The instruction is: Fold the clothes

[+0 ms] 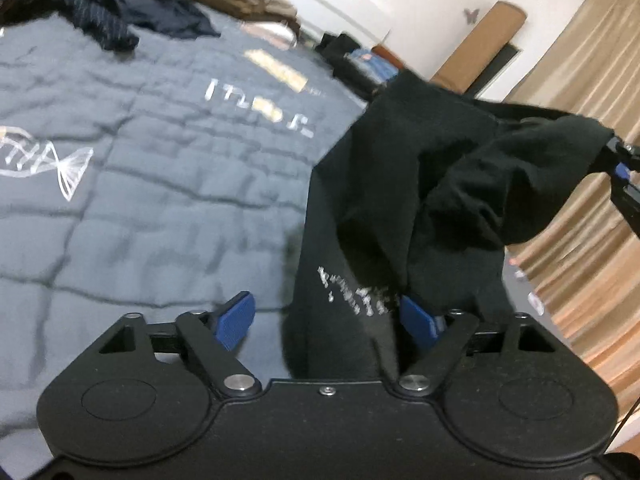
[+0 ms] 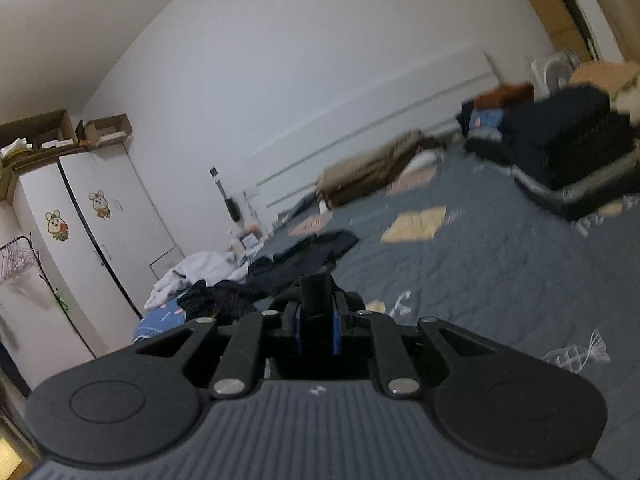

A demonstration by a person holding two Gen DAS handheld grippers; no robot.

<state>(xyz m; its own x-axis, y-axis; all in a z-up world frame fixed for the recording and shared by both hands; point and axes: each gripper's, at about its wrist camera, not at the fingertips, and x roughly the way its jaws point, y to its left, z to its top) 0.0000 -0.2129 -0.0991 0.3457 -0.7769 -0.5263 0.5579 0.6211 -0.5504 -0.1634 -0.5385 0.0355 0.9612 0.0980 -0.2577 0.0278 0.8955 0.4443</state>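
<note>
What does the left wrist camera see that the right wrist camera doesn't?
Only the left wrist view shows the whole black shirt hanging up in the air, its white print, the tan curtain and the open left gripper. Only the right wrist view shows the white wardrobe with mouse stickers, the boxes on top of it, and a white heap of clothes. Both show the grey quilt, the dark clothes pile on it, and the right gripper pinching black cloth.
</note>
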